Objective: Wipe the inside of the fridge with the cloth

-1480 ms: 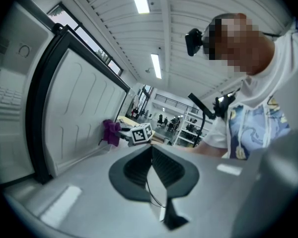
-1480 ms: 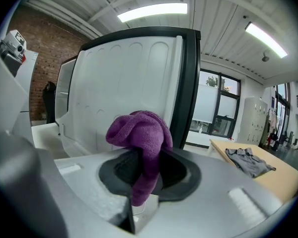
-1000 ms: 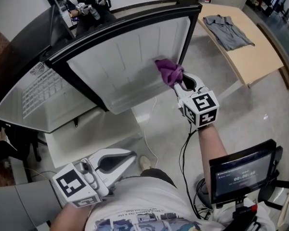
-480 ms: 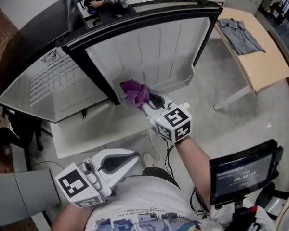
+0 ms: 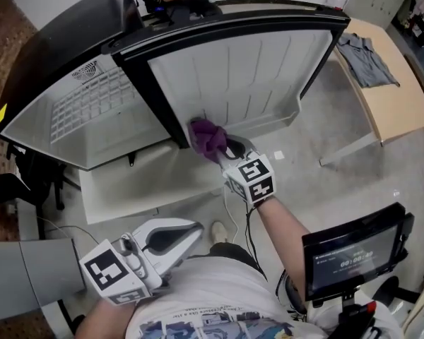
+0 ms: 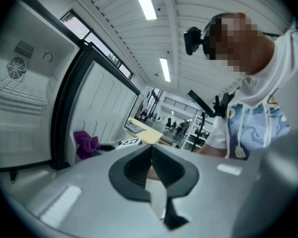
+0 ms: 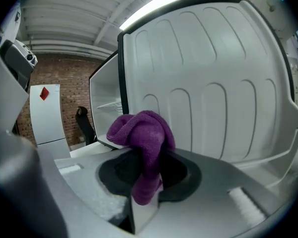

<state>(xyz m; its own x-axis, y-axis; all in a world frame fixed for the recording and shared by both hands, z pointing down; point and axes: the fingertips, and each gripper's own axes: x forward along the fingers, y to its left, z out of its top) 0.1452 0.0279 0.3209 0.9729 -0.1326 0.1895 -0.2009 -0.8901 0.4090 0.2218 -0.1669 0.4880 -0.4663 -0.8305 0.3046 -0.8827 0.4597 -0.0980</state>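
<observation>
purple cloth (image 7: pixel 140 150) pinched between right gripper (image 7: pixel 148 195) fingers — bunched above them

— Where does the head view look from?
— High up, steeply down on the open fridge door (image 5: pixel 233 76), with the left tongs (image 5: pixel 191 232) by the body and the right tongs (image 5: pixel 230 149) at the door.
— And the cameras on the tongs?
— The right one sits close to the door's inner panel. The left sits low and further back, tilted up towards the ceiling lights (image 6: pixel 144 1).
— What do they share?
— All three show the purple cloth (image 5: pixel 208 136) and that ribbed panel.
</observation>
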